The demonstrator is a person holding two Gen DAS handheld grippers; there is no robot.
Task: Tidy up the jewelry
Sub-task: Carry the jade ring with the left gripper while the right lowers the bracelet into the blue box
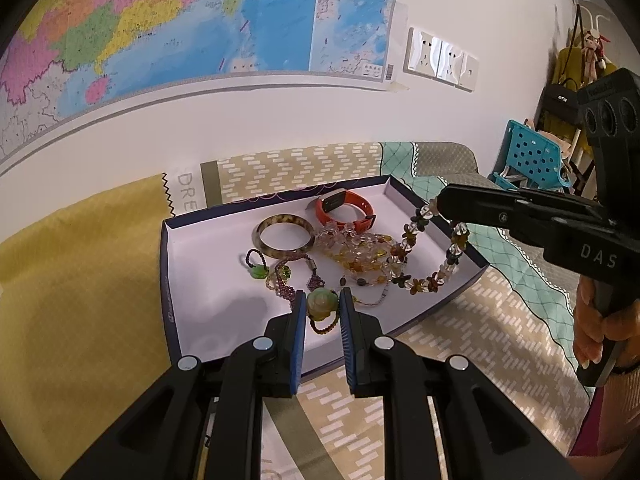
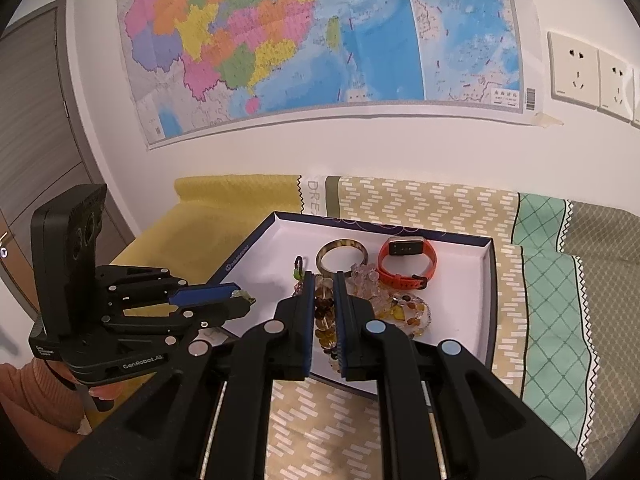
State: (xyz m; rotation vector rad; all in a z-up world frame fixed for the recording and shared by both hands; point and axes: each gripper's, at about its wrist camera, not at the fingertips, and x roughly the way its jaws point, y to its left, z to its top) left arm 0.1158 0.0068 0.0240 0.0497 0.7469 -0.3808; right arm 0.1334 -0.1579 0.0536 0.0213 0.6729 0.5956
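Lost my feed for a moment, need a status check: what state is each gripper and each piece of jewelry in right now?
Left gripper: shut on green pendant.
Right gripper: shut on flower-bead necklace, its loop hanging into the box.
Bangle: flat in box.
Orange watch: in box, strap fastened.
Box: open, lidless.

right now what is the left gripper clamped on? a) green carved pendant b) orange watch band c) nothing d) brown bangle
a: the left gripper has its pads closed on the green carved pendant, while the orange watch band and brown bangle lie loose in the tray.
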